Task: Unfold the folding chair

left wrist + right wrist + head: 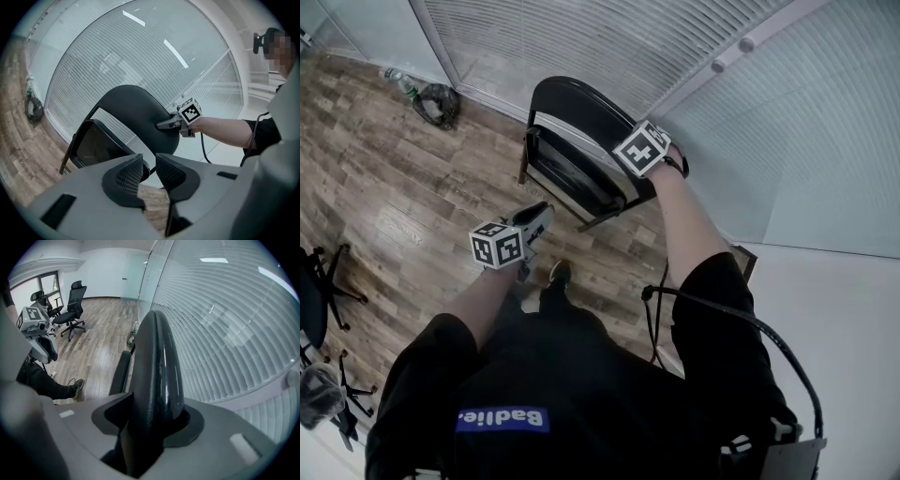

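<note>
A wooden floor [403, 202] is bounded by a glass wall with blinds [609, 42]. One black folding chair [572, 150] is seen standing on the floor just beside this wall, in front of the person. Its long axis runs upward from the floor to the rounded backrest [136, 110], and the seat [96, 145] is held steeply tilted below the backrest, its broad face turned toward the left gripper [149, 171]. Two office chairs [72, 305] are visible far back in the right gripper view.

Two grippers are counted. The right gripper [150, 423] is clamped on the backrest's edge, which is shown edge-on and upright between its jaws. The left gripper's jaws are parted by a narrow gap with nothing between them, and it is held apart from the chair, level with the seat.

One dark bag [438, 103] and one bottle [397, 82] are seen by the wall.
</note>
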The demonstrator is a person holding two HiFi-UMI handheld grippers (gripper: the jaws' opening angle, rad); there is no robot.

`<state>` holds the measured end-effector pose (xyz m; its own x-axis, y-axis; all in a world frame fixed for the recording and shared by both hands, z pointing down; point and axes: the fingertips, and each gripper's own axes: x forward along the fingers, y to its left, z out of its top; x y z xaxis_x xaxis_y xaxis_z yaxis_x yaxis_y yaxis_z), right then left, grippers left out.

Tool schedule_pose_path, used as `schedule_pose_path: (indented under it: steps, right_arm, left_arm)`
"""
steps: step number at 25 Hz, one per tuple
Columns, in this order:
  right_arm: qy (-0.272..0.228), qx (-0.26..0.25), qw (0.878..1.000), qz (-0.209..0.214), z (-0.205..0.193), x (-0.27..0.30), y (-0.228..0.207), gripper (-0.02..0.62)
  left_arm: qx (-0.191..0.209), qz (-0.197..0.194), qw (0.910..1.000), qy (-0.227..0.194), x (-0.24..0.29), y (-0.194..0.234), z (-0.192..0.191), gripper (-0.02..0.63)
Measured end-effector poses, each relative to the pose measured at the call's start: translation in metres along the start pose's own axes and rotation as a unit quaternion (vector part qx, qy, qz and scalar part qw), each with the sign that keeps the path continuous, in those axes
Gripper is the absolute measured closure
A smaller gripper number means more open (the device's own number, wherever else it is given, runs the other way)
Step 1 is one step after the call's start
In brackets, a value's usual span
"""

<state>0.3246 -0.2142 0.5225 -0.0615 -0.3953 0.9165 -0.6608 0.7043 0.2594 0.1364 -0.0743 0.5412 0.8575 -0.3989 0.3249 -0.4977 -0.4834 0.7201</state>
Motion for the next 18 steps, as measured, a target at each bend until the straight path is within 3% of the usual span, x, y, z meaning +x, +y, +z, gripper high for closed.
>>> schedule_pose_path:
  steps: [18]
  right_arm:
    - [0.000,-0.004,1.000,-0.008,0.002,-0.004,0.013,0.408]
  left_arm:
    - [-0.060,0.005,0.9982,-0.002,0.043,0.026,-0.005,0.460]
